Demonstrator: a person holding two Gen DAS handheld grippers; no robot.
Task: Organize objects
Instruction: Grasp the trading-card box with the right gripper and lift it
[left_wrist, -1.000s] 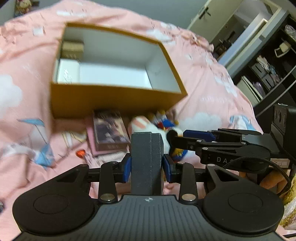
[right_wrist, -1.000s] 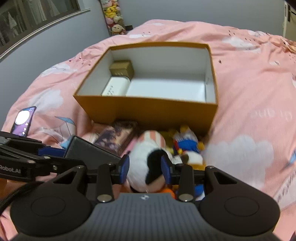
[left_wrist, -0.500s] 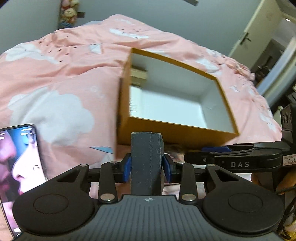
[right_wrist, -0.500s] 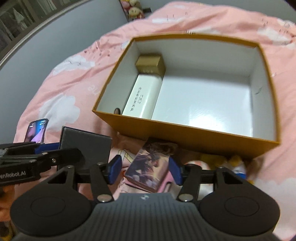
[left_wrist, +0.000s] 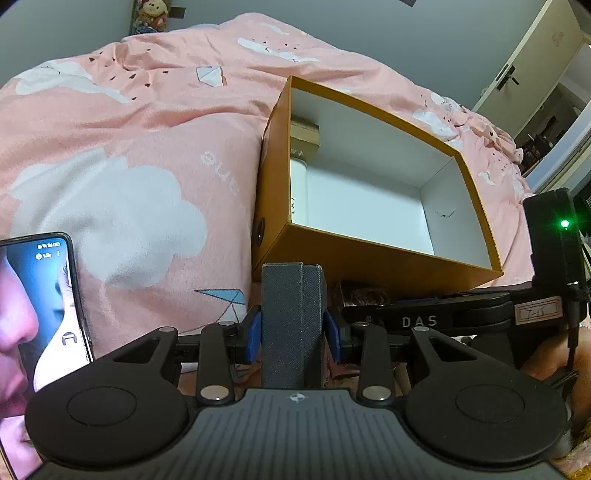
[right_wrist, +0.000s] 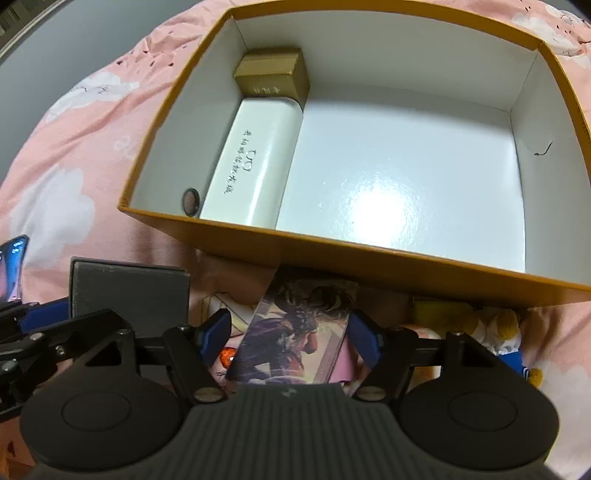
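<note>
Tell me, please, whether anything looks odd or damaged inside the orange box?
One small thing: a dark squiggly mark, like a scuff or thread, on the white right inner wall of the orange box at. Otherwise nothing stands out.

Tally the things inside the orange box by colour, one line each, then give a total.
White case: 1
Gold box: 1
Total inside the orange box: 2
</note>
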